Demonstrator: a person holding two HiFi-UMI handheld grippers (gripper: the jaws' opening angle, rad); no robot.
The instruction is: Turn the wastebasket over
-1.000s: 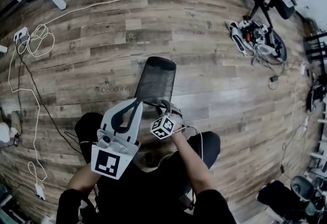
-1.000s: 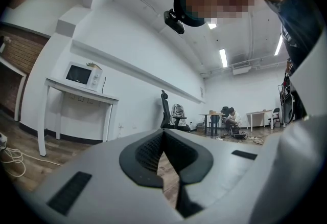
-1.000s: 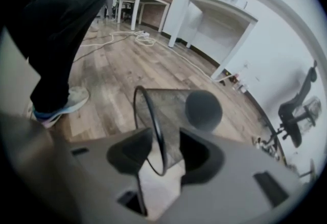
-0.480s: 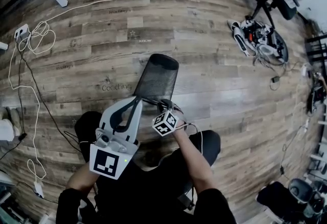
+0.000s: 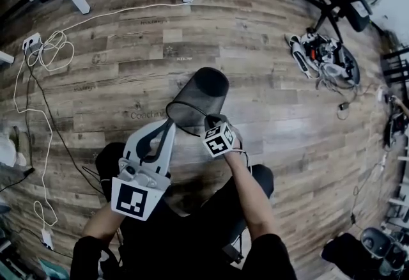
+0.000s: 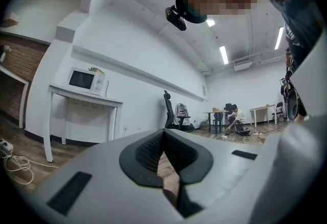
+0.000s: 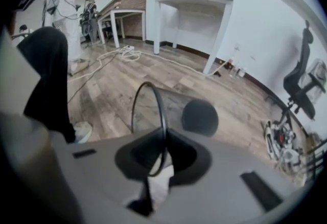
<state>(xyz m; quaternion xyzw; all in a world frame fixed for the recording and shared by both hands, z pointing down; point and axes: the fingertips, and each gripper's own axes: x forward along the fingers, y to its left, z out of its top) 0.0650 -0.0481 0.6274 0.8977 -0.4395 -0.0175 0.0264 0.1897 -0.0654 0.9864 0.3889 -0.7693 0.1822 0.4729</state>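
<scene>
Head view: we have the mesh wastebasket (image 5: 198, 100) tipped on its side, mouth toward us, mid-turn. Left gripper view: our left gripper (image 6: 163, 138) is closed, holding nothing. Right gripper view: our right gripper (image 7: 162, 141) pinches the rim. Next, we judge, roll that wrist until the mouth faces down.

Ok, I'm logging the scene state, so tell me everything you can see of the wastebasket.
The wastebasket is a round, black, see-through mesh bin with a thin dark rim and a solid dark base. It is tipped on its side over the wood floor, empty, mouth facing the right hand-held gripper, whose jaws are shut on the rim; floor contact is unclear.
</scene>
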